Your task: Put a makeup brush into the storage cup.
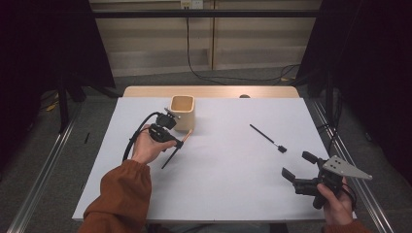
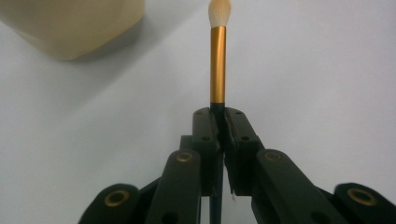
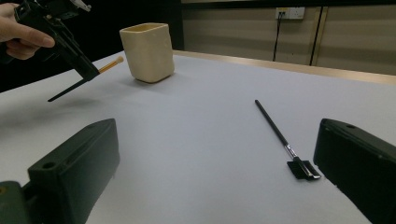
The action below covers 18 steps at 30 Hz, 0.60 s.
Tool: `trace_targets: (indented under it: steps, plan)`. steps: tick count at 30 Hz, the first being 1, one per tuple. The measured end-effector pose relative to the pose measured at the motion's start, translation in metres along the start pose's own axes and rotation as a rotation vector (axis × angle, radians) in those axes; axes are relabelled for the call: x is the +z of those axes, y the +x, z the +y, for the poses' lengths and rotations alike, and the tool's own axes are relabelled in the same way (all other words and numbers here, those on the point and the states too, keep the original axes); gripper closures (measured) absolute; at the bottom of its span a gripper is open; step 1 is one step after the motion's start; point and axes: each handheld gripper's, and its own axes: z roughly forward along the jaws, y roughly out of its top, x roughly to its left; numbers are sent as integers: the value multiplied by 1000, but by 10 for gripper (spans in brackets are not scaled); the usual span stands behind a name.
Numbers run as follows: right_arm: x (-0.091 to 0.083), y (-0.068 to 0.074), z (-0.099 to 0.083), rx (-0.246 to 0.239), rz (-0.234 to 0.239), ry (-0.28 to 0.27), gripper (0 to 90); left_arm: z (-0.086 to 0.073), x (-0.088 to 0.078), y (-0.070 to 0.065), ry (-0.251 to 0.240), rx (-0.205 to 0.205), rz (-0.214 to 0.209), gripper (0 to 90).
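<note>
Two tools work over a white counter (image 1: 228, 194) in the high view. The left tool (image 1: 176, 141), held in the person's left hand (image 1: 148, 148), is clamped on a thin makeup brush (image 1: 176, 147) just in front of a cream cup (image 1: 182, 112); the brush's gold ferrule and pale tip point up toward the cup's near right corner. To the cup's right, well apart, a second black brush (image 1: 267, 138) lies flat. The right tool (image 1: 299, 166), far right of the cup, has its jaws spread wide with nothing between them.

In the left gripper view, the jaws are pressed together on the dark handle just below the gold ferrule (image 2: 217, 64); the pale tip (image 2: 219, 13) rises to the right of the cup (image 2: 74, 25).

In the right gripper view, the jaws stand far apart. The flat brush (image 3: 282, 138) lies on the counter right of the cup (image 3: 147, 51); its head looks like a small dark comb, though it is hard to tell. The left tool (image 3: 88, 70) holds its brush tilted above the counter, left of the cup.
</note>
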Motion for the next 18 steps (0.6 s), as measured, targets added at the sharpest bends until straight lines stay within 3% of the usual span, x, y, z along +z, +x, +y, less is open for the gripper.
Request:
trace_targets:
  steps: [7, 16, 18]
  plan:
    - [0, 0, 0, -5, 0, 0, 0, -4, -6, -6, -70, 31, -29, 840]
    - [0, 0, 0, -5, 1, -1, 0, -9, -12, -8, -156, 36, -42, 840]
    - [0, 0, 0, -7, 1, -1, 0, -11, -15, -9, -200, 33, -48, 840]
